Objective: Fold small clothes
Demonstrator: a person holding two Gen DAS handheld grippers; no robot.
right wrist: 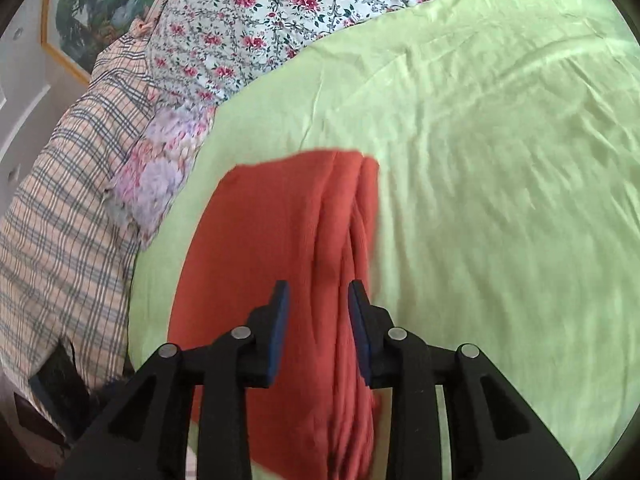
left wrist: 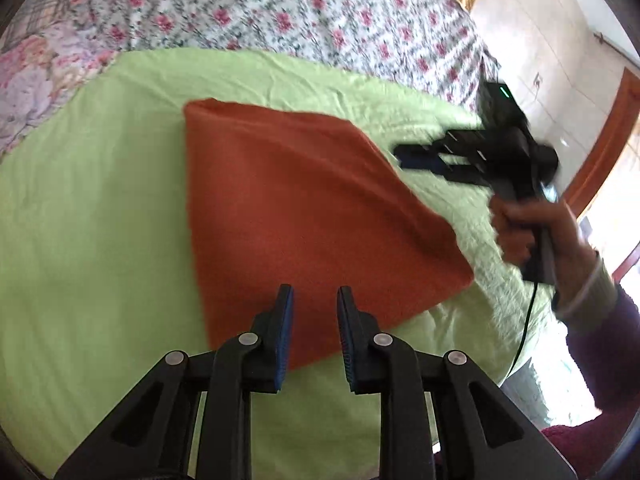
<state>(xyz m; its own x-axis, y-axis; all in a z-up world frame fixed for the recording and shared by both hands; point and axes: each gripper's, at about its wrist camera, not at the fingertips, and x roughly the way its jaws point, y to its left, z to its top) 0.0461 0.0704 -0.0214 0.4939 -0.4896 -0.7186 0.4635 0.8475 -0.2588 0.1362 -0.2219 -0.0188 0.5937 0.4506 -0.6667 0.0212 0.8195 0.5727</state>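
Rust-orange cloth lies folded on a lime-green sheet spread over the bed. Both tools hover with jaws parted and holding nothing — the left gripper over the cloth's near edge, the right gripper above its layered edge. Risk, as I judge it: a pinch there might catch only the top layer, or the sheet, and pull the fold apart. Only the right wrist view shows those stacked layers; only the left shows the person's hand holding the other tool.
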